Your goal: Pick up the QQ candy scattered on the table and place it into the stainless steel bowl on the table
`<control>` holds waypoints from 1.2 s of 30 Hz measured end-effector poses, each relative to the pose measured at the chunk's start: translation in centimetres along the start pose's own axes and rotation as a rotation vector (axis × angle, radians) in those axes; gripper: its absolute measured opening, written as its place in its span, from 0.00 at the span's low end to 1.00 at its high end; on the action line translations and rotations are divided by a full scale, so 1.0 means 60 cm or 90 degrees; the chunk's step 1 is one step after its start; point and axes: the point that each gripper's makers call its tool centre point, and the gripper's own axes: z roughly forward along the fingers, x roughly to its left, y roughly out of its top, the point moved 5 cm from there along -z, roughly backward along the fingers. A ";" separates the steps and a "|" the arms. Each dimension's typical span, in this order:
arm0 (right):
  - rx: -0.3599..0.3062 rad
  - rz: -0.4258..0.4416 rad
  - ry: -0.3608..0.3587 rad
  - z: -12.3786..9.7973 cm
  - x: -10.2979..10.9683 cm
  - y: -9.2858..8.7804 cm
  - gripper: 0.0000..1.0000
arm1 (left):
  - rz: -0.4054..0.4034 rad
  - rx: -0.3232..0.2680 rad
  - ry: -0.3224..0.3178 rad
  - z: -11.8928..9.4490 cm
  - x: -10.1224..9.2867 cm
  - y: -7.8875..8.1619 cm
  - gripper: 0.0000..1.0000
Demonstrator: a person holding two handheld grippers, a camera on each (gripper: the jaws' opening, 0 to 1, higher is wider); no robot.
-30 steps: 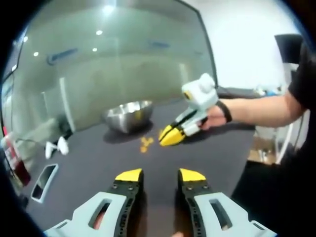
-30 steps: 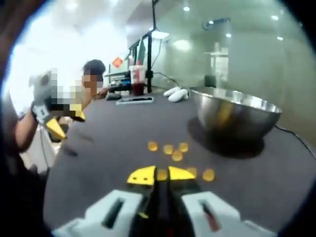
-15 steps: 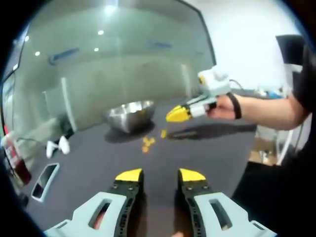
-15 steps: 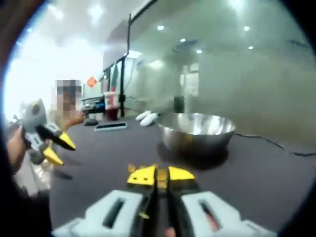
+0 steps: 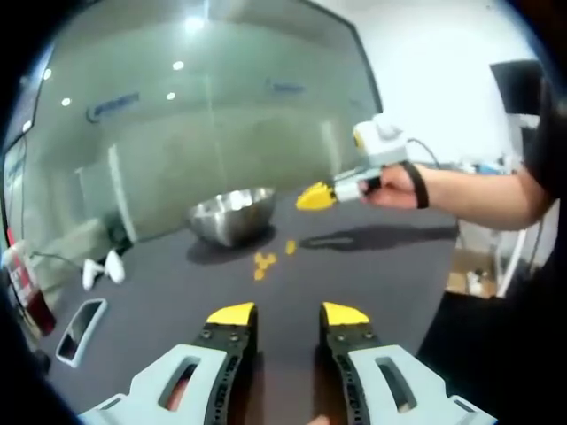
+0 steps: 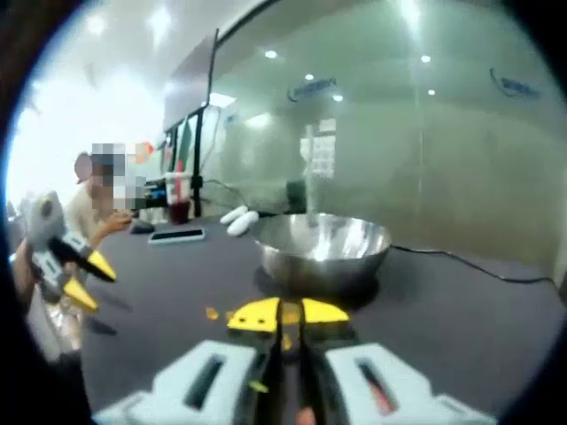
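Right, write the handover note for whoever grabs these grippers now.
Left gripper: open, holding nothing, low over the dark table.
Right gripper: shut on a QQ candy, raised in the air and pointed at the stainless steel bowl.
Loose candies lie on the table just in front of the bowl.
Done: one candy gripped and lifted. I cannot tell whether the bowl holds any yet.
Left: drop this candy in the bowl, then collect the rest.

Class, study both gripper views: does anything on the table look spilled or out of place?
Yes. Several orange candies lie loose on the dark table, in front of the stainless steel bowl rather than inside it. Nothing looks tipped or damaged.
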 end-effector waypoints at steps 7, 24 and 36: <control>-0.043 0.000 -0.039 0.038 -0.005 0.075 0.09 | -0.001 0.011 -0.011 0.003 -0.005 -0.007 0.30; -0.014 0.055 -0.046 0.108 -0.022 0.078 0.29 | -0.008 0.008 -0.008 -0.005 0.004 -0.006 0.30; -0.023 0.045 -0.044 0.090 -0.024 0.083 0.28 | -0.004 0.012 -0.015 -0.002 -0.002 -0.008 0.30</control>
